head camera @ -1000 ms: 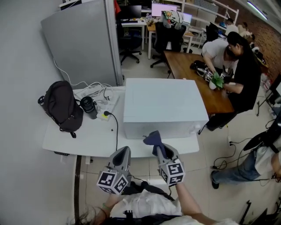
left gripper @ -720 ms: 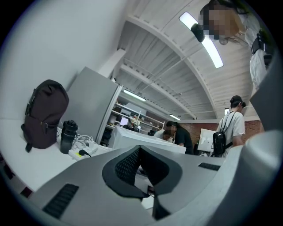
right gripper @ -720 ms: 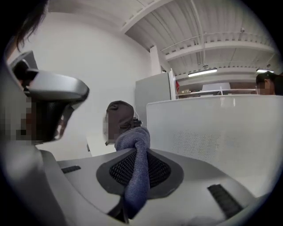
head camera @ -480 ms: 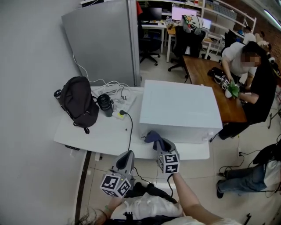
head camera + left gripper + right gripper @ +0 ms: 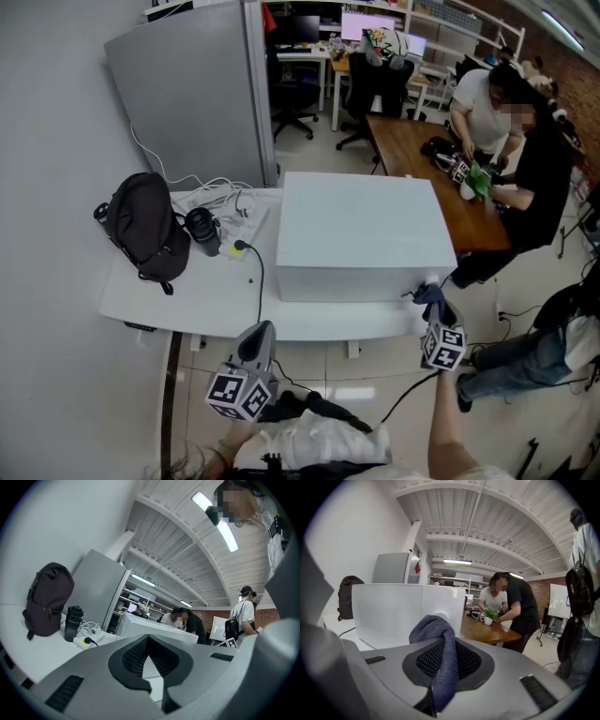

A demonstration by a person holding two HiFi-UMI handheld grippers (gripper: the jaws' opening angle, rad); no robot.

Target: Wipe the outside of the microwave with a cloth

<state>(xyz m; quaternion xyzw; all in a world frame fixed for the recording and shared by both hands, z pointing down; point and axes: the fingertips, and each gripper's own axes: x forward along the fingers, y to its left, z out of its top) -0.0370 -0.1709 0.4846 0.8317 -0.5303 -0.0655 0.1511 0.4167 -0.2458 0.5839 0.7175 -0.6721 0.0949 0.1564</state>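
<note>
The white microwave (image 5: 361,234) stands on the white table (image 5: 187,295); it also shows in the right gripper view (image 5: 403,606) and in the left gripper view (image 5: 150,631). My right gripper (image 5: 433,307) is at the microwave's front right corner, shut on a blue-grey cloth (image 5: 429,294). In the right gripper view the cloth (image 5: 433,627) bunches up between the jaws of my right gripper (image 5: 440,644), close to the microwave's corner. My left gripper (image 5: 256,339) hangs low in front of the table edge, left of the microwave. Seen in its own view, the left gripper (image 5: 148,639) is shut and holds nothing.
A black backpack (image 5: 141,225), a black bottle (image 5: 199,228) and a power strip with cables (image 5: 232,214) lie on the table's left part. A grey partition (image 5: 192,94) stands behind. People work at a wooden table (image 5: 422,159) to the right.
My right gripper has carried the cloth from the left part of the microwave's front face across to its front right corner. The left gripper has stayed low by the table edge.
</note>
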